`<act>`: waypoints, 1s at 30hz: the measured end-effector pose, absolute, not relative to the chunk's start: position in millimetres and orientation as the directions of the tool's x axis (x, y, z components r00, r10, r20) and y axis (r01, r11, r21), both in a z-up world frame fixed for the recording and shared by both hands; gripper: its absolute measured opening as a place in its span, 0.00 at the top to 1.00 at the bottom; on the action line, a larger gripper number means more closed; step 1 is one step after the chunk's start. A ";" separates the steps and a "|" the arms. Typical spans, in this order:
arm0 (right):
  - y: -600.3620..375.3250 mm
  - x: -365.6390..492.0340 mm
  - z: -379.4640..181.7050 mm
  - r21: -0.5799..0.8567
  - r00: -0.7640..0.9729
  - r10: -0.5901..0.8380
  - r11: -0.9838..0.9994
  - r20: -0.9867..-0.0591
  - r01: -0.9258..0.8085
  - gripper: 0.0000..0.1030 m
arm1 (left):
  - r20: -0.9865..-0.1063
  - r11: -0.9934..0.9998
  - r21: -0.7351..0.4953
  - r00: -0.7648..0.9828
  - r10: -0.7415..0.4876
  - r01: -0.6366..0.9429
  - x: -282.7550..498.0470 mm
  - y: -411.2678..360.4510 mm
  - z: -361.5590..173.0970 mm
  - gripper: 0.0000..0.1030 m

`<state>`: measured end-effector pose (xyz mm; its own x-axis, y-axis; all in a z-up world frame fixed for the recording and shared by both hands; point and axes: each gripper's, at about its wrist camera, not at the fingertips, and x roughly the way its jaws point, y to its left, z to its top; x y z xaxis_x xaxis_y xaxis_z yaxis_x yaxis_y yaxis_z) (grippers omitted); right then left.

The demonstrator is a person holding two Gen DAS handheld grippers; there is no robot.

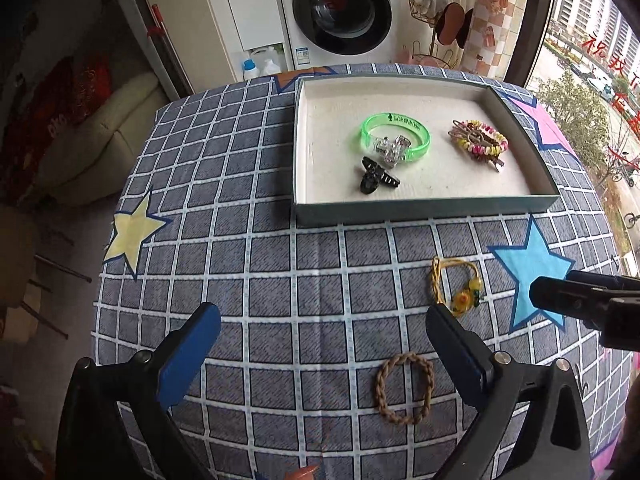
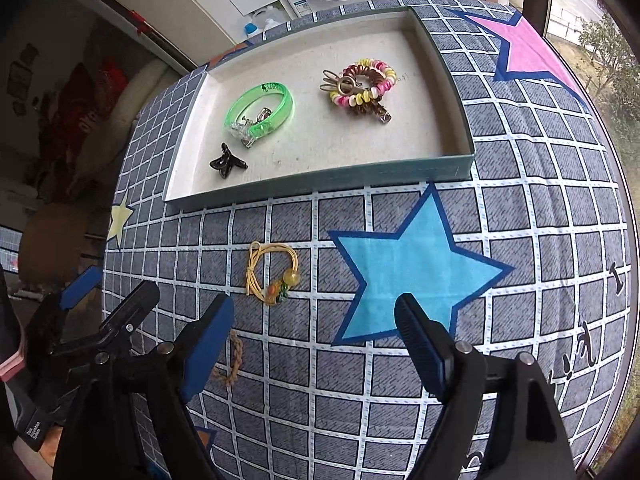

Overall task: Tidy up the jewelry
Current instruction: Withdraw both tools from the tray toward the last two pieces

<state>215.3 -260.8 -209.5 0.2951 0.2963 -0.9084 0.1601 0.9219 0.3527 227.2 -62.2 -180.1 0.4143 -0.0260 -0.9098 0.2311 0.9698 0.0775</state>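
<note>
1. Both tools hang over the checked tablecloth (image 1: 280, 264); the left gripper (image 1: 323, 346) is spread wide with nothing between its blue pads, and the right gripper (image 2: 314, 338) is likewise released and empty.
2. Nearest, a braided brown hair tie (image 1: 404, 388) lies flat on the cloth, partly hidden behind the right gripper's left finger in the right wrist view.
3. Just beyond, a yellow cord bracelet (image 2: 272, 274) with amber and green beads lies beside the blue star (image 2: 416, 276).
4. Farther, the shallow tray (image 1: 424, 210) holds a green bangle (image 1: 396, 136), a black claw clip (image 1: 376, 178) and coiled hair ties (image 1: 478, 142).
5. Behind stands a washing machine (image 1: 340, 8).
</note>
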 end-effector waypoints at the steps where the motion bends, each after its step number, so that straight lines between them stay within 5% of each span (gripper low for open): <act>1: -259.5 212.5 -210.0 0.346 0.293 0.290 0.924 -0.911 0.160 0.17 | -0.913 0.970 0.080 0.407 -0.020 0.228 223.3 -59.8 -183.2 0.00; 30: -255.2 170.5 -223.0 0.268 0.205 0.225 0.939 -0.952 0.215 0.16 | -0.951 0.969 0.018 0.303 -0.059 0.247 161.5 -41.6 -201.9 0.00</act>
